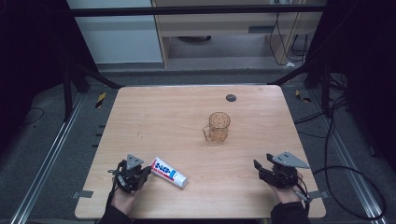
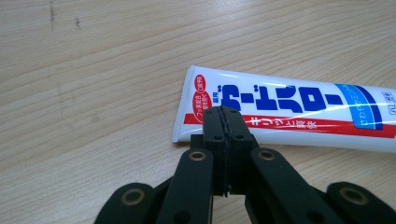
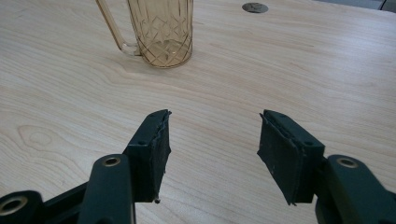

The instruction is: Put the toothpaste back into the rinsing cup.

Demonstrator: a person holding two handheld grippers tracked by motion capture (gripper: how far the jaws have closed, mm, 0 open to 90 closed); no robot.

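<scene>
White toothpaste tube point(image 1: 169, 172) flat near table's point(image 1: 177, 112) front edge, beside left gripper point(image 1: 145, 173), jaws pressed together. Right gripper point(image 1: 258, 169) spread wide, facing amber glass mug point(image 1: 218, 127) mid-table.

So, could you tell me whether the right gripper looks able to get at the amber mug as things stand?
Probably yes. The right gripper has its jaws open and aimed roughly toward the mug, which stands upright, with bare table in between. The toothpaste tube lies well off beside the left gripper.
</scene>
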